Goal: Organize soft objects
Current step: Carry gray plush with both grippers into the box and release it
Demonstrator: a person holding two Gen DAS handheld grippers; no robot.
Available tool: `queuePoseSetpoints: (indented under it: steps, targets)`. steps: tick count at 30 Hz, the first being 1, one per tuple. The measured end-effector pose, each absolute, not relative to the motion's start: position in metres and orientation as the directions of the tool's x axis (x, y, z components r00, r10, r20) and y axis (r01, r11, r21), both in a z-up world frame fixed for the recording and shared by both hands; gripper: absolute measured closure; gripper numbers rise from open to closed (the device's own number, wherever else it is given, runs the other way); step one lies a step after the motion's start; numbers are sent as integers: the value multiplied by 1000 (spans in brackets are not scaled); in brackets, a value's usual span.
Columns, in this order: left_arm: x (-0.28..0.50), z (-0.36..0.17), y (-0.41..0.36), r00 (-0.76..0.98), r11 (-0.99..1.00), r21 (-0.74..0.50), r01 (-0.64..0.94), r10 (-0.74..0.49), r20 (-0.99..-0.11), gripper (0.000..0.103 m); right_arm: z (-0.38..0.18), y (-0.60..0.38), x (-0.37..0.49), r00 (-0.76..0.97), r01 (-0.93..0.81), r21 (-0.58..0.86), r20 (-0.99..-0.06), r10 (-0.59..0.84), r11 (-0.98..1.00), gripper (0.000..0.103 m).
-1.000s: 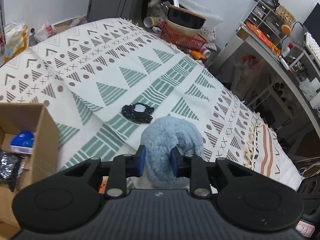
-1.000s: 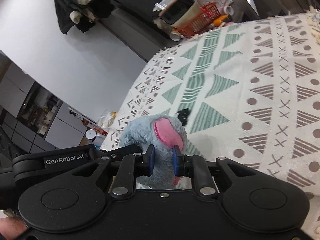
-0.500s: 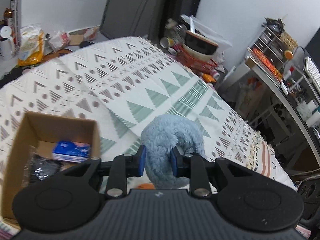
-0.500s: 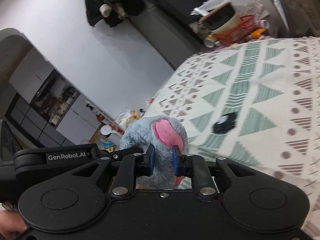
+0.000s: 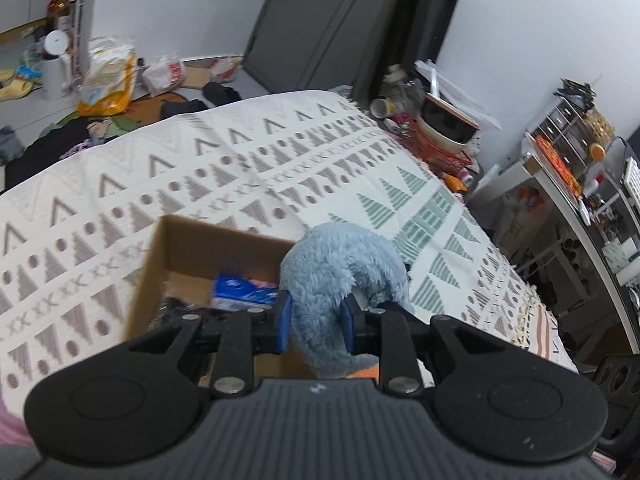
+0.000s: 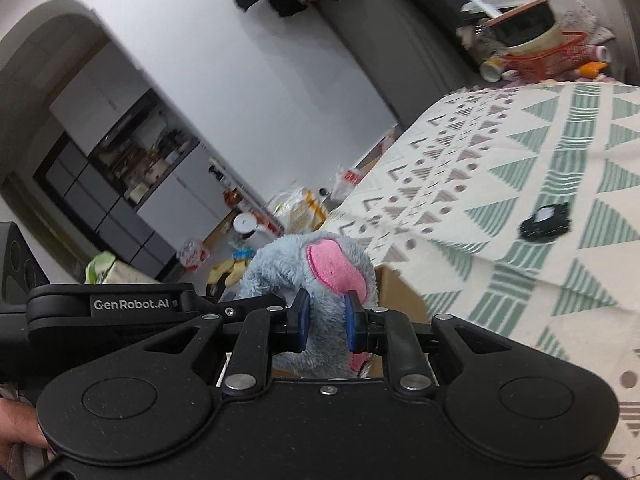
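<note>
The blue plush toy (image 5: 340, 280) is up in the air, gripped from two sides at once. The left gripper (image 5: 316, 322) has its blue-padded fingers (image 5: 283, 320) clamped on a furry grey-blue limb of the toy, and the right gripper (image 6: 325, 322) is pinched tight on another part, right beneath a pink felt patch (image 6: 334, 268) that faces the right wrist camera. The toy hangs just above the near right corner of an open cardboard box (image 5: 176, 256), which sits on a bed (image 5: 160, 184) covered with a cream blanket patterned in green and brown triangles.

Down inside the box, a blue packet (image 5: 240, 290) lies against the far side, with something dark and knitted (image 5: 176, 312) beside it, too blurred to name. Out on the blanket, well apart from the box, a small black item with a white centre (image 6: 546, 220) lies flat on a green stripe.

Beyond the foot of the bed, an orange basket (image 6: 548, 60) holds a stack of bowls. A cluttered desk (image 5: 580, 200) runs along the right side of the bed. At the lower left edge of the right wrist view, a bit of the person's hand (image 6: 18, 424) shows behind the gripper body.
</note>
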State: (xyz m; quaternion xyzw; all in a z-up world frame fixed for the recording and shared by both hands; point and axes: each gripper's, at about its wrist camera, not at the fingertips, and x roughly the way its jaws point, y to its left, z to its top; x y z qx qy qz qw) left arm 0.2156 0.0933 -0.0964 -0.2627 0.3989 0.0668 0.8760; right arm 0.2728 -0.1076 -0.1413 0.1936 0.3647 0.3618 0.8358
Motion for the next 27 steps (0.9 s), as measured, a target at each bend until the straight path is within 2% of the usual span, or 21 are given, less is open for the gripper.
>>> queuePoseSetpoints:
  steps: [15, 25, 27]
  targets:
    - [187, -139, 147, 651, 766, -517, -382, -174, -739, 78, -160, -64, 249, 409, -483, 535, -561, 719, 693, 85]
    - [198, -168, 152, 619, 733, -551, -400, -227, -752, 78, -169, -47, 249, 462, -436, 437, -642, 612, 787, 84]
    - [200, -172, 154, 603, 727, -552, -410, -238, -761, 77, -173, -46, 249, 463, -409, 441, -655, 598, 799, 80]
